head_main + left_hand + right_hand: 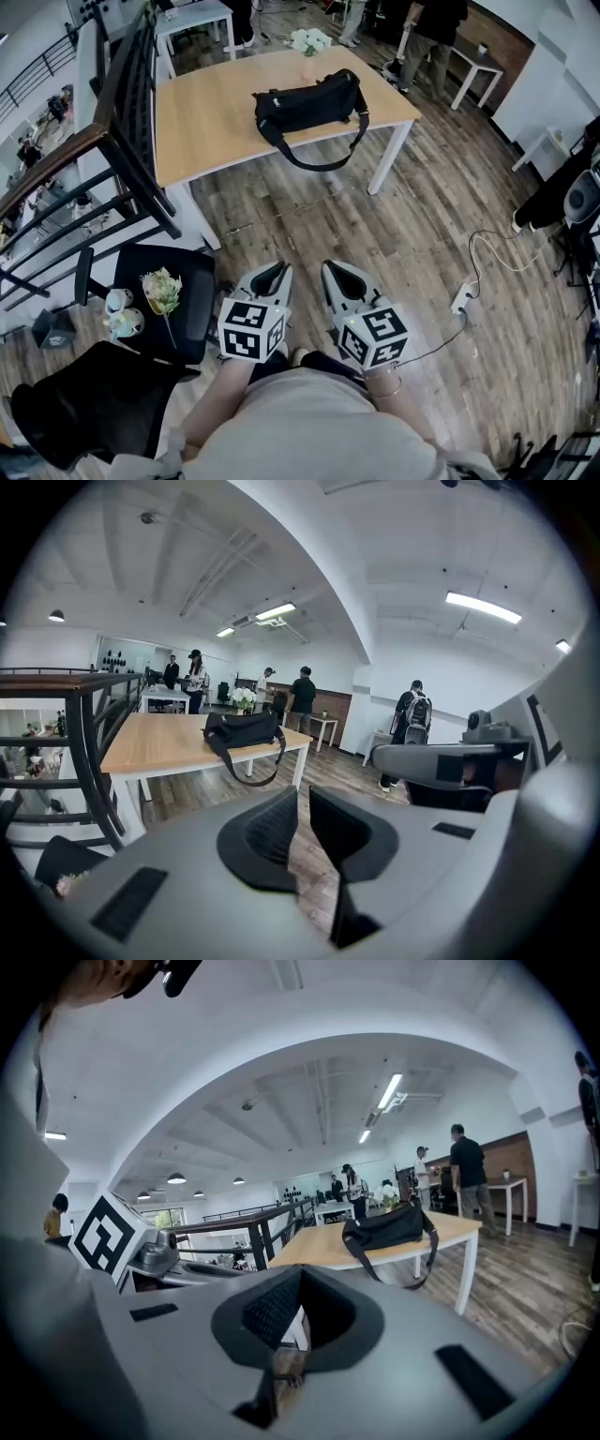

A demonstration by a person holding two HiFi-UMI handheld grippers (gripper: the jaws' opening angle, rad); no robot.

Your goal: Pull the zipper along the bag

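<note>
Just one black bag, sitting on the one wooden table with its strap dangling off the edge. Two grippers, both well away from it: left gripper cracked apart a sliver, nothing in it; right gripper pinched fully closed, empty too.

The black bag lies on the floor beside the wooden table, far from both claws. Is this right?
No: the head view shows the black bag on the wooden table, not the floor, far from the left claw and right claw.
</note>
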